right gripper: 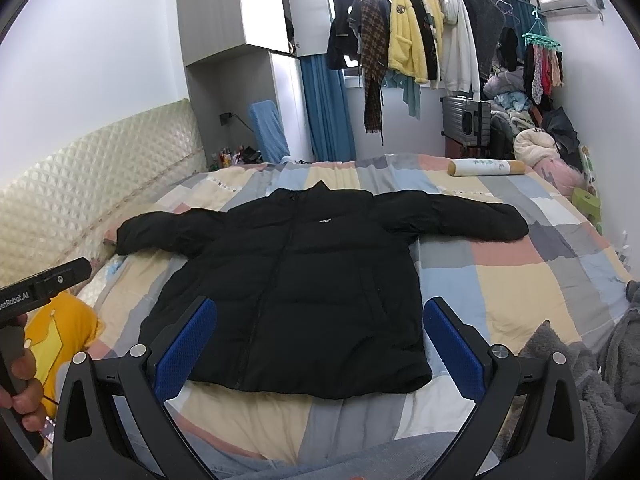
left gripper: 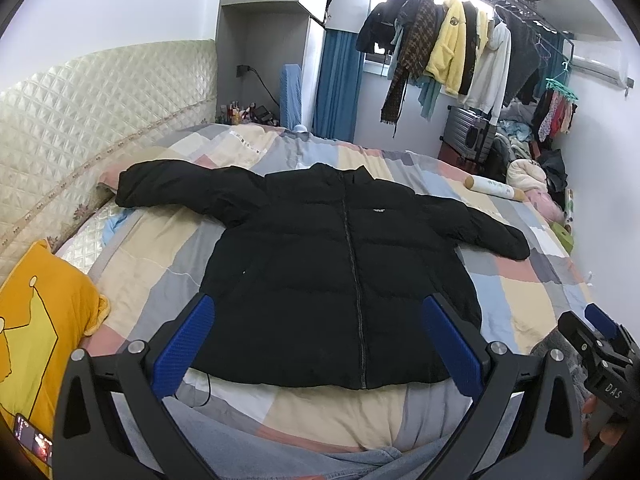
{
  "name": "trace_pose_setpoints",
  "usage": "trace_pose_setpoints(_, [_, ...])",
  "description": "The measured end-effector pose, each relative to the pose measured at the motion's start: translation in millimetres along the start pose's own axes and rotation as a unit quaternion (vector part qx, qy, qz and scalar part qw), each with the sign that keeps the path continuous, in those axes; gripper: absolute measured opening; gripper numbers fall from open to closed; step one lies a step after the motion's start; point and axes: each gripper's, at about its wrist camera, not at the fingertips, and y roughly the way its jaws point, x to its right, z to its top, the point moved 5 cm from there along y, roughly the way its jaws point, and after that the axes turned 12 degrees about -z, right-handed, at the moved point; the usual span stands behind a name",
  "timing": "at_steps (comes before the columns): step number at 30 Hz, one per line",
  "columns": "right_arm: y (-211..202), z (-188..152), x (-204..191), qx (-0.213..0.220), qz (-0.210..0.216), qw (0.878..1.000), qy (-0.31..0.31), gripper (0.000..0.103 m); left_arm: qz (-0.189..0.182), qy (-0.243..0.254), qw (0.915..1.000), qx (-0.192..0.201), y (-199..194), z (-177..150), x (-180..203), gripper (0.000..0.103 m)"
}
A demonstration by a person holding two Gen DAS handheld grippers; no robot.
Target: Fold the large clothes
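A black puffer jacket [left gripper: 320, 264] lies flat, front up and zipped, on the patchwork bedspread [left gripper: 532, 292], sleeves spread to both sides. It also shows in the right wrist view [right gripper: 296, 292]. My left gripper [left gripper: 320, 320] is open with blue pads, held above the jacket's hem, touching nothing. My right gripper [right gripper: 320, 320] is open too, held above the hem's right part. The right gripper shows at the right edge of the left wrist view [left gripper: 600, 344]. The left gripper's body shows at the left edge of the right wrist view [right gripper: 44, 280].
A yellow pillow [left gripper: 36, 332] lies at the bed's near left by the quilted headboard [left gripper: 80, 120]. A rolled bolster [right gripper: 486, 168] lies at the far right. Clothes hang on a rack [right gripper: 420, 36] behind the bed. A grey blanket [right gripper: 600, 380] lies at the near right.
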Motion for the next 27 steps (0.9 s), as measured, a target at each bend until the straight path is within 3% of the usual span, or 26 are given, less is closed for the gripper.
trace_pose_setpoints(2, [-1, 0, 1, -0.001, -0.001, 1.000, 0.001, 0.103, 0.011, 0.006, 0.9999, 0.005, -1, 0, 1, 0.103])
trace_pose_setpoints(27, [9, 0, 5, -0.012, 0.007, 1.000, 0.003, 0.103, -0.008, 0.003, 0.9998, -0.020, 17, -7, 7, 0.103])
